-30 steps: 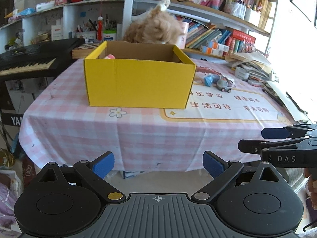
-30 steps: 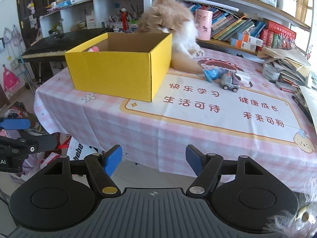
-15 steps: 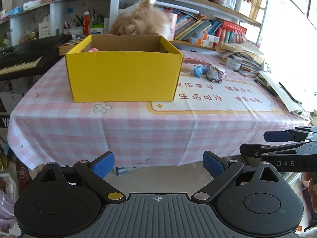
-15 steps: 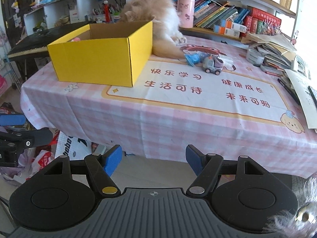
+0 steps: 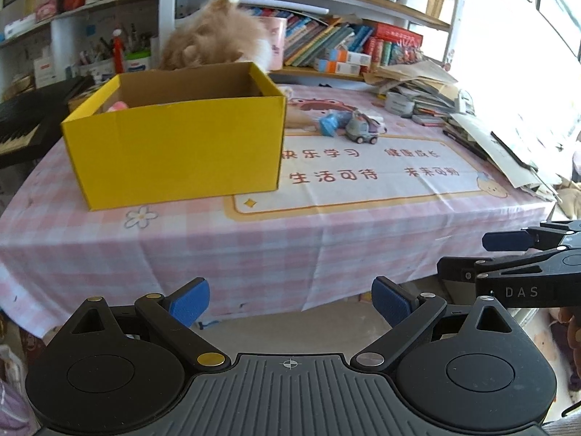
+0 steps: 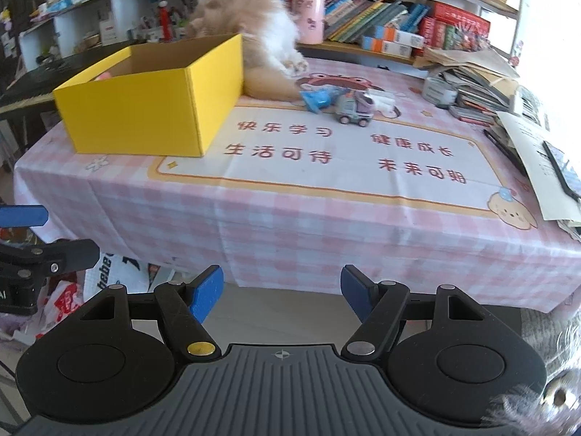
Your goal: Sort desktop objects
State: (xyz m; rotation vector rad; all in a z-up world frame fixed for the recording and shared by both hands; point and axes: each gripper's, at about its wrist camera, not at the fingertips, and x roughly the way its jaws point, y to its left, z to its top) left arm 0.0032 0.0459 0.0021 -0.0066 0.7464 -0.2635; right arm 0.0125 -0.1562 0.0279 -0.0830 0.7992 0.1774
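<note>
Crowded bookshelves [image 5: 363, 47] line the back wall (bright daylight from the right), a keyboard [image 5: 21, 123] at left.

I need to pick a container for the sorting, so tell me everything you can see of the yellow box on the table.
The yellow box is an open-topped cardboard carton, bright yellow outside and plain brown inside. It stands upright on the pink checked tablecloth, on the left part of the table, one corner overlapping the printed panel. Something pink shows inside near its left wall. A fluffy orange and white cat sits right behind it; whether they touch cannot be told. Neither claw is near it.
</note>
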